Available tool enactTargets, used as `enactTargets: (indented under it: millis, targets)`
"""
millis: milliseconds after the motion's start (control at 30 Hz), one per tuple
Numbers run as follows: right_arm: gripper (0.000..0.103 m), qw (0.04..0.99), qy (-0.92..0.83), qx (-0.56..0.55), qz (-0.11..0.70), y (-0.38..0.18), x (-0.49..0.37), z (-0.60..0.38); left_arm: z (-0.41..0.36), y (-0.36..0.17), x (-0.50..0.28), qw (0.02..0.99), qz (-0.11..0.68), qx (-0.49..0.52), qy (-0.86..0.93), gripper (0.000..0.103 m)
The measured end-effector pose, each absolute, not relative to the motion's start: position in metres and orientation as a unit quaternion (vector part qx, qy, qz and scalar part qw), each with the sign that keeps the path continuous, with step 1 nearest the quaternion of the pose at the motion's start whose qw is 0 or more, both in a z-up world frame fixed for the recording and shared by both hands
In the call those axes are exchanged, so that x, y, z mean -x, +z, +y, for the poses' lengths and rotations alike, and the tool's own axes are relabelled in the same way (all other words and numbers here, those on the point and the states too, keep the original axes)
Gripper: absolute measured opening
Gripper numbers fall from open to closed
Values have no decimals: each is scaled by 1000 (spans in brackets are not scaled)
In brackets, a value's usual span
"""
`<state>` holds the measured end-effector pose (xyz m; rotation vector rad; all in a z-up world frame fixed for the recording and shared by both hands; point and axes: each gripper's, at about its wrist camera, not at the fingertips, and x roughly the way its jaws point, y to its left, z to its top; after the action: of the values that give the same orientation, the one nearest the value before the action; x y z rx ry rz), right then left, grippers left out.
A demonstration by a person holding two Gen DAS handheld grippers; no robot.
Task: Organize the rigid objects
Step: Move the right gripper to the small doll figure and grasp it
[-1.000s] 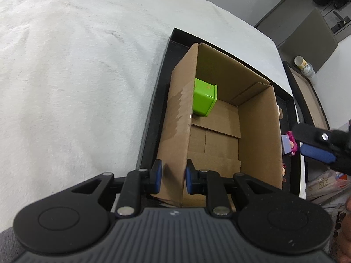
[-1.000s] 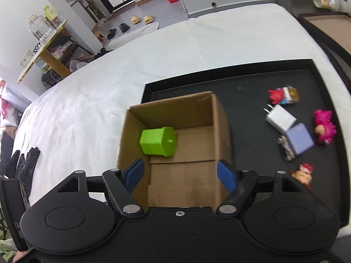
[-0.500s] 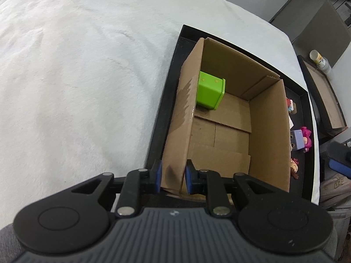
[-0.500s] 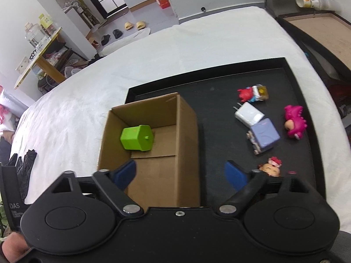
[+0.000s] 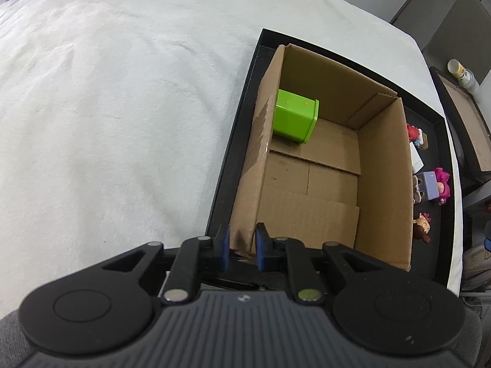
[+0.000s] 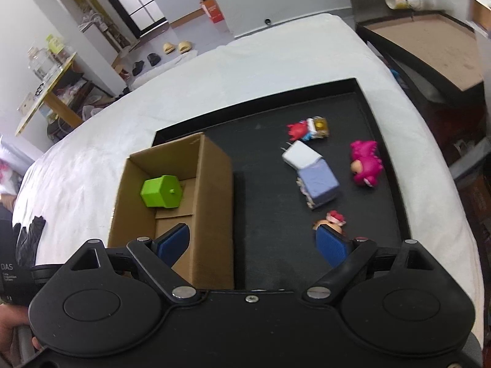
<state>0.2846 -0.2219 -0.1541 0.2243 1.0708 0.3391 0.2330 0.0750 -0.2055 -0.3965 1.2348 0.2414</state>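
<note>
With your left gripper [image 5: 241,247] clamped on the cardboard box [image 5: 322,165] wall and your right gripper [image 6: 253,240] wide open and empty, take the light, hard purple cube [image 6: 319,184] on the tray [image 6: 264,196] by its flat sides.

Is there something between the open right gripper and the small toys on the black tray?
Nothing visible does. The right gripper hangs open above bare tray; the red-haired doll lies just beyond its right-hand finger, the cardboard box on the other side.
</note>
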Motion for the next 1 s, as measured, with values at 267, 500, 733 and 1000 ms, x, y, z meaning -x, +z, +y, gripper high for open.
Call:
enactTargets:
  millis: [267, 500, 733, 1000]
  targets:
    - [89, 849, 147, -110, 496, -156, -284, -243, 70, -202, -233, 792, 573, 176, 115, 13]
    - [89, 837, 134, -129, 515, -170, -292, -259, 69, -204, -233, 795, 571, 172, 113, 12]
    - [77, 816, 104, -145, 550, -200, -308, -266, 71, -205, -232, 795, 570, 178, 106, 12]
    - [63, 789, 86, -134, 593, -235, -334, -260, 76, -208, -231, 796, 566, 187, 100, 12]
